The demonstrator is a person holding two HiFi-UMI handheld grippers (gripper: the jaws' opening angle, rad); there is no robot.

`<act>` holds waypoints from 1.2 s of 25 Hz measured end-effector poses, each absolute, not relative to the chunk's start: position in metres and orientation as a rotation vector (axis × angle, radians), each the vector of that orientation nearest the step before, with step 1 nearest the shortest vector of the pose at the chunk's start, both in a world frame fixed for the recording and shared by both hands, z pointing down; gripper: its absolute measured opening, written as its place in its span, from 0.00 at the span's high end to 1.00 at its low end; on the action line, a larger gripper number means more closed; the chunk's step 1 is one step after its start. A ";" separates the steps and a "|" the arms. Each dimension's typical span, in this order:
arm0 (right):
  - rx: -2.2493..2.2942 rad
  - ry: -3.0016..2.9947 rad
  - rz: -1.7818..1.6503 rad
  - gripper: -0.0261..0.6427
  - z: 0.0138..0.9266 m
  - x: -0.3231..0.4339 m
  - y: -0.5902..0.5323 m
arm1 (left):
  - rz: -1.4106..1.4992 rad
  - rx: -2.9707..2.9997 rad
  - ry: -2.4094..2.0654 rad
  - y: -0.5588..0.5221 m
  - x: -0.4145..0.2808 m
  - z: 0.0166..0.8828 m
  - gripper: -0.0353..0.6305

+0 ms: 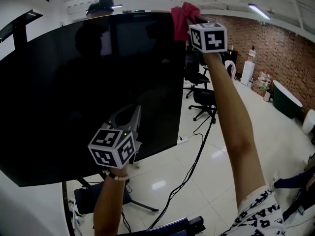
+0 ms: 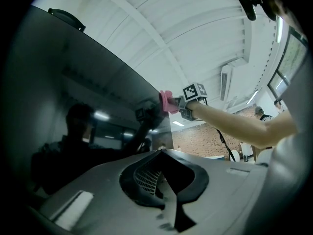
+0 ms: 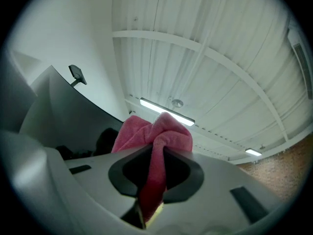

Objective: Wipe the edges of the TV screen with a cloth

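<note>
Your right gripper (image 3: 154, 180) clenched on pink cloth (image 1: 181, 14) at TV screen (image 1: 74, 97) top corner, upper centre | left gripper (image 1: 129, 119) closed, empty | you likely have most edges left (no wipe marks visible)

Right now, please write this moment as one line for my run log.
right hand-held gripper: shut on pink cloth | pink cloth: at top right corner of TV screen | left hand-held gripper: shut, empty, in front of lower screen
</note>
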State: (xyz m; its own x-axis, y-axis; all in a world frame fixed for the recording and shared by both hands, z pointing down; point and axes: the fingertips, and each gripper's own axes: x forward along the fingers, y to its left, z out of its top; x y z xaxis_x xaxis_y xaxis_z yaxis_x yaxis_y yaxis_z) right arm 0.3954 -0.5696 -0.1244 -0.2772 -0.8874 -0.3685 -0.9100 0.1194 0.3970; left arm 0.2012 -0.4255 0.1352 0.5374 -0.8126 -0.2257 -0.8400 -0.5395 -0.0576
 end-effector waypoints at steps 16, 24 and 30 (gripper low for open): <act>-1.761 2.485 0.671 0.88 0.018 0.379 -0.575 | 0.218 -2.644 1.503 -0.397 0.176 0.180 0.94; -1.765 2.531 0.579 0.88 0.114 0.377 -0.580 | 0.173 -2.659 1.579 -0.393 0.162 0.216 0.94; -1.801 2.554 0.529 0.88 0.196 0.384 -0.584 | 0.179 -2.693 1.624 -0.392 0.158 0.245 0.94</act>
